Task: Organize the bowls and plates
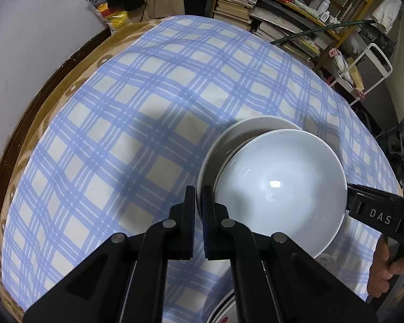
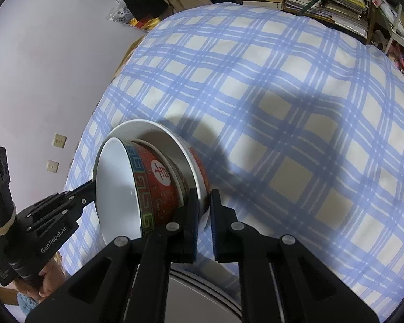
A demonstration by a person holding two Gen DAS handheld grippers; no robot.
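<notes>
1. Left wrist view: the left tongs (image 1: pixel 199 199) are clamped on the rim of the outer bowl (image 1: pixel 229 140), which lies on the plaid cloth (image 1: pixel 121 123).
2. An inner bowl (image 1: pixel 280 185), white inside, nests in the outer bowl.
3. Right wrist view: the right tongs (image 2: pixel 204 202) pinch the outer bowl's opposite rim; the inner bowl's red wall shows.
4. A plate (image 2: pixel 202 296) lies just below the bowls.
</notes>
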